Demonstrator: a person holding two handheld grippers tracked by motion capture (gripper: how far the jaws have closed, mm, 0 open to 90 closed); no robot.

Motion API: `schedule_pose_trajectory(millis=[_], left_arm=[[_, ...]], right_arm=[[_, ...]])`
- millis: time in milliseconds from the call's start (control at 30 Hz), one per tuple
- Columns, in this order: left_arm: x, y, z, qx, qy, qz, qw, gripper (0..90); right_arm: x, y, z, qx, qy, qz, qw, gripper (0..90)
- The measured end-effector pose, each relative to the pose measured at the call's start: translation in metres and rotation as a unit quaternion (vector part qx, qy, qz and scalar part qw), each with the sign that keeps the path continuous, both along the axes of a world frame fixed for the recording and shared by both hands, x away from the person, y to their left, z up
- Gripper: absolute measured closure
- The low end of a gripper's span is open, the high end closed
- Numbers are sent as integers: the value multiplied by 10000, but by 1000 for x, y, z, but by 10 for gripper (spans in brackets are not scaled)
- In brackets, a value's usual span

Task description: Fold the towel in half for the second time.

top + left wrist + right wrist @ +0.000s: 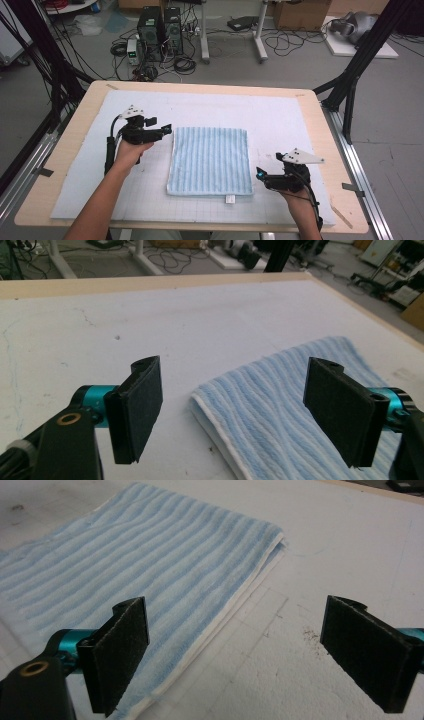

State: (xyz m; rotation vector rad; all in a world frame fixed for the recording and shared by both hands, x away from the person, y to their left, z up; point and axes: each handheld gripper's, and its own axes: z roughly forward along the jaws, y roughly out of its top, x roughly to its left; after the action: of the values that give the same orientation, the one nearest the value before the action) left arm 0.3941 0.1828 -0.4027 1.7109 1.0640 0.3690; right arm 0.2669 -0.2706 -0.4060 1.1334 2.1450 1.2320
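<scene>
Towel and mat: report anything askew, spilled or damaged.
Little stands out. The folded blue striped towel lies flat and square on the white mat. A small scatter of dark crumbs sits on the mat beside it, and faint smudges mark the mat's surface.

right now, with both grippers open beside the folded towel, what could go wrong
The left gripper sits at the towel's far-left corner; it may pinch just the top of the stacked layers seen in the left gripper view and unfold it. The right gripper hangs off the near-right edge, so a pull could drag the towel askew.
</scene>
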Motion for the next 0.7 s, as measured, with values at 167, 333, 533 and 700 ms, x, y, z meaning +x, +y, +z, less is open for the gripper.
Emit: schedule_pose_trajectory(millis=[167,333,533,700], left_arm=[[17,-8,-19,77,191,115,9997,302],[24,-14,-32,136,299,98,9994,338],[30,-18,-45,288,504,205,9981,358],[30,-27,-49,568,507,221,9969,445]], right_arm=[[-2,-1,1,67,7,-16,10000,114],[-4,-1,3,71,16,-10,10000,114],[-3,-5,1,64,45,-34,10000,114],[-1,-5,0,40,75,-52,10000,114]])
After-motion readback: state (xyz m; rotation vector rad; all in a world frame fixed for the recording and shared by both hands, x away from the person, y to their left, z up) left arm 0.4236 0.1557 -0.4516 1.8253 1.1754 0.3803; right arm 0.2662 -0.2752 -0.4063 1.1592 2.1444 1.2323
